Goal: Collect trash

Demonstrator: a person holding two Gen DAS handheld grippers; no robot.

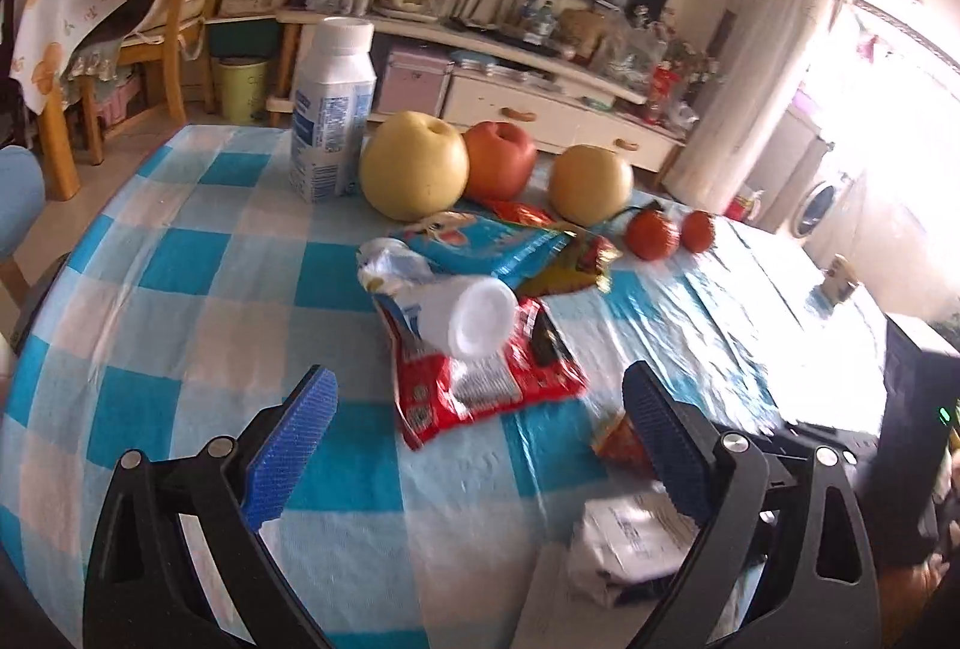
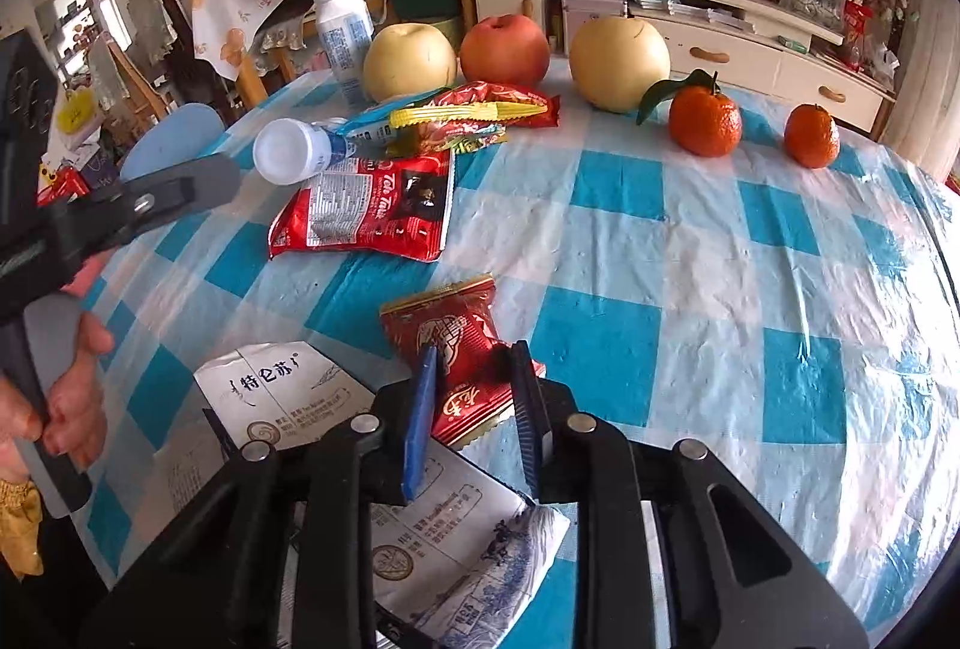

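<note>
Your right claw (image 2: 471, 397) clamped on small red snack wrapper (image 2: 459, 349), wrapper low over table (image 2: 750, 289) beside white paper packet (image 2: 288, 397). Your left claw (image 1: 480, 445) wide apart, holding nothing, facing big red wrapper (image 1: 480, 391) and tipped white bottle (image 1: 474, 316).

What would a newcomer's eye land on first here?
Probably the row of fruit at the table's far edge: two pears, an apple and two oranges. Next, the wrapper pile under a tipped bottle, and the red packet between the right hand-held gripper's fingers.
</note>
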